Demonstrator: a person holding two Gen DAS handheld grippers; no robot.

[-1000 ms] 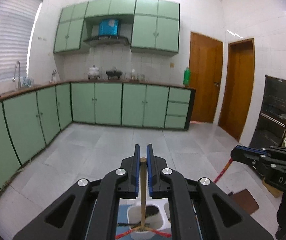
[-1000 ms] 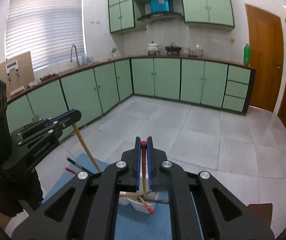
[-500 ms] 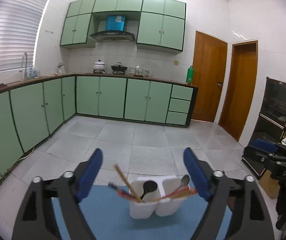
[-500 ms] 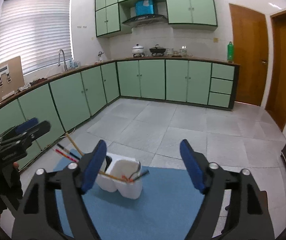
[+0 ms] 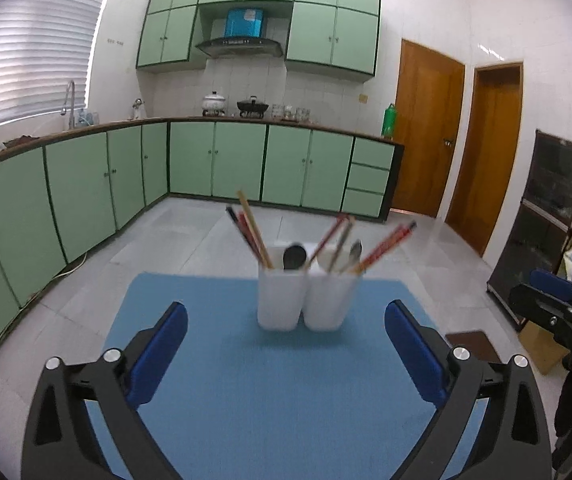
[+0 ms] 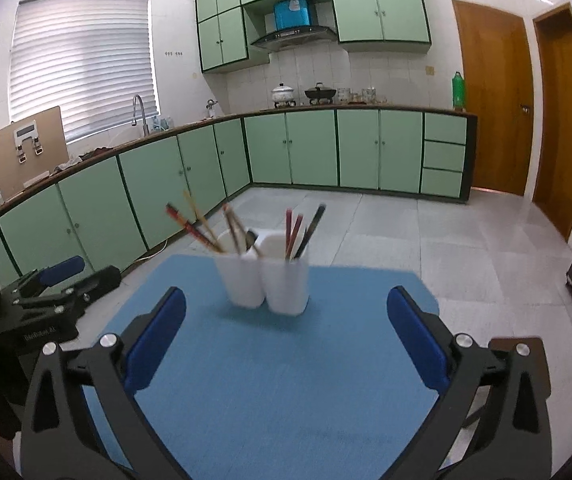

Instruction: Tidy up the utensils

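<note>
My left gripper (image 5: 286, 328) is spread wide with nothing between its blue pads (image 5: 157, 354), and my right gripper (image 6: 286, 320) is just as wide apart and holds nothing either. Both hang above the blue mat (image 5: 269, 392), short of the holder.

The white two-cup utensil holder (image 5: 308, 298) stands upright on the mat at 12 o'clock from my left gripper, near the mat's far edge. From the left wrist view, the cup toward 11 o'clock carries a bunch of chopsticks (image 5: 250, 229) leaning up toward 11 and a dark spoon (image 5: 294, 257). The cup toward 1 o'clock has more sticks fanning toward 1 and 2 o'clock, plus a metal spoon (image 5: 354, 252).

From the right wrist view, the same holder (image 6: 265, 284) sits at 12 o'clock, slightly blurred, its sticks splaying toward 11 and 1.

My right gripper (image 5: 558, 312) shows at 3 o'clock in the left view; my left gripper (image 6: 45, 296) shows at 9 o'clock in the right view.

Green cabinets (image 5: 213, 160) line the far walls.
</note>
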